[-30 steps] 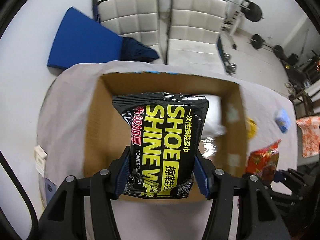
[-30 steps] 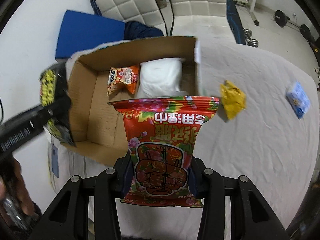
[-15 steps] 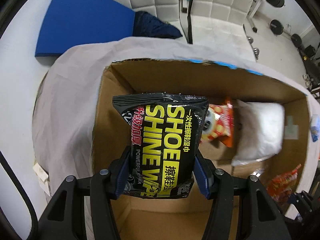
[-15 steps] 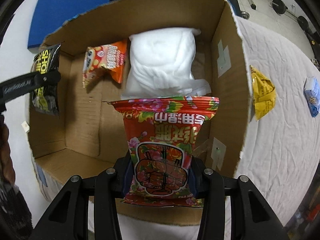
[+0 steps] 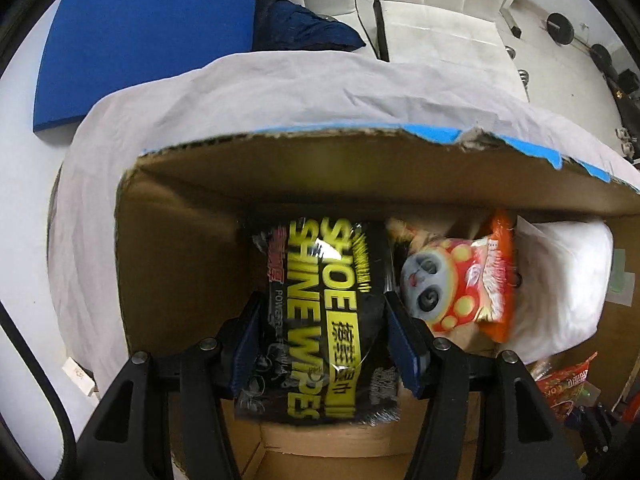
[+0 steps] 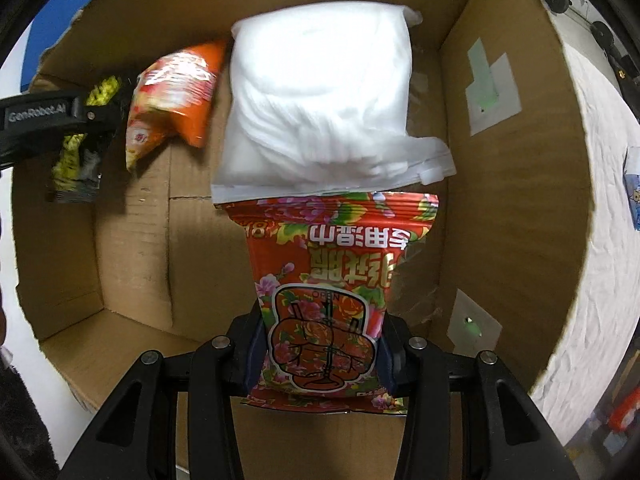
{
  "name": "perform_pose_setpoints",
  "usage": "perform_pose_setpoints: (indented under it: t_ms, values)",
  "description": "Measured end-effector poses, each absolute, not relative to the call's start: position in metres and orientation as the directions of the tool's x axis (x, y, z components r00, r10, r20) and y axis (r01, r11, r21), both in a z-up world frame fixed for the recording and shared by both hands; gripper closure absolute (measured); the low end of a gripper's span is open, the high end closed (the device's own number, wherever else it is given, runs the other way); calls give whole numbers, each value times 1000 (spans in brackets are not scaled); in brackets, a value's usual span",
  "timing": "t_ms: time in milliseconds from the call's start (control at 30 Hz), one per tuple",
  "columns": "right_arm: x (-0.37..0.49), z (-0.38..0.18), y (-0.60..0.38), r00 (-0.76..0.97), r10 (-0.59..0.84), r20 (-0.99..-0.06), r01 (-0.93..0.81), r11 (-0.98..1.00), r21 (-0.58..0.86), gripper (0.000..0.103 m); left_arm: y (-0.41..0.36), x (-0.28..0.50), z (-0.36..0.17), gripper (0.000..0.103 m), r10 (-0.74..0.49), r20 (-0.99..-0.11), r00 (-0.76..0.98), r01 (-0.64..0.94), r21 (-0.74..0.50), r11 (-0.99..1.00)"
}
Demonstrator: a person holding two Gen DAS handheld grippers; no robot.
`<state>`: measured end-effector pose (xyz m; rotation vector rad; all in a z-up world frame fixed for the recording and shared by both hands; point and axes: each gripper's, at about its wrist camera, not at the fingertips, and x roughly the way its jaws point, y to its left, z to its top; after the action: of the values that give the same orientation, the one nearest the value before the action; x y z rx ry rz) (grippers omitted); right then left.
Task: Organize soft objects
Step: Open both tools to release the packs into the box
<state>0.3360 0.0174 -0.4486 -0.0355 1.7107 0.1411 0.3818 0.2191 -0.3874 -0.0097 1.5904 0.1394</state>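
Cardboard box (image 6: pixel 512 208), open at the top, sits on a surface draped in white cloth (image 5: pixel 240 92); its far rim is torn and ragged, with blue tape (image 5: pixel 500 140) along the edge, and its right wall carries two pale stickers; both grippers reach inside it. Left gripper (image 5: pixel 324 340) is pinching a black pack of shoe shine wipes (image 5: pixel 332 312) by its sides, low in the box near the left wall; the pack's far end looks close to the far wall, and it lies just beside an orange snack bag (image 5: pixel 460 280) with a panda face. Right gripper (image 6: pixel 320 356) is pressed onto a red floral wipes pack (image 6: pixel 332 280), held above the box floor; the pack's far edge meets or overlaps the near end of a white plastic-wrapped bundle (image 6: pixel 320 92), which one I cannot tell. Bare cardboard floor (image 6: pixel 136 248) lies open between the two held packs and toward the near left corner. Counted inside: one black pack, one red pack, one orange bag, one white bundle; outside, one small blue packet (image 6: pixel 632 192) lies on the cloth to the right of the box.
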Motion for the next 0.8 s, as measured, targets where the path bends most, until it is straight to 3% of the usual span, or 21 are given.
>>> perform_pose_setpoints:
  t_ms: [233, 333, 533, 600, 633, 733, 800]
  values:
    - [339, -446, 11, -137, 65, -989, -100, 992, 79, 51, 227, 389, -387, 46, 42, -998, -38, -128, 46, 991]
    - [341, -437, 11, -117, 68, -991, -100, 992, 80, 41, 226, 388, -383, 46, 39, -999, -37, -130, 43, 991]
    - [338, -414, 12, -72, 76, -994, -116, 990, 84, 34, 226, 373, -364, 46, 37, -999, 3, -148, 36, 988]
    - [334, -407, 11, -46, 72, -996, -121, 990, 77, 26, 227, 364, -355, 42, 36, -999, 34, -164, 30, 986]
    - [332, -402, 9, -32, 70, -997, -123, 990, 73, 26, 227, 362, -352, 36, 31, -998, 46, -171, 23, 985]
    - [322, -392, 9, -12, 69, -998, -129, 989, 70, 25, 225, 343, -337, 34, 14, -996, 87, -180, -1, 984]
    - [316, -382, 6, 5, 65, -998, -134, 989, 64, 14, 223, 327, -327, 30, 16, -993, 117, -183, -6, 983]
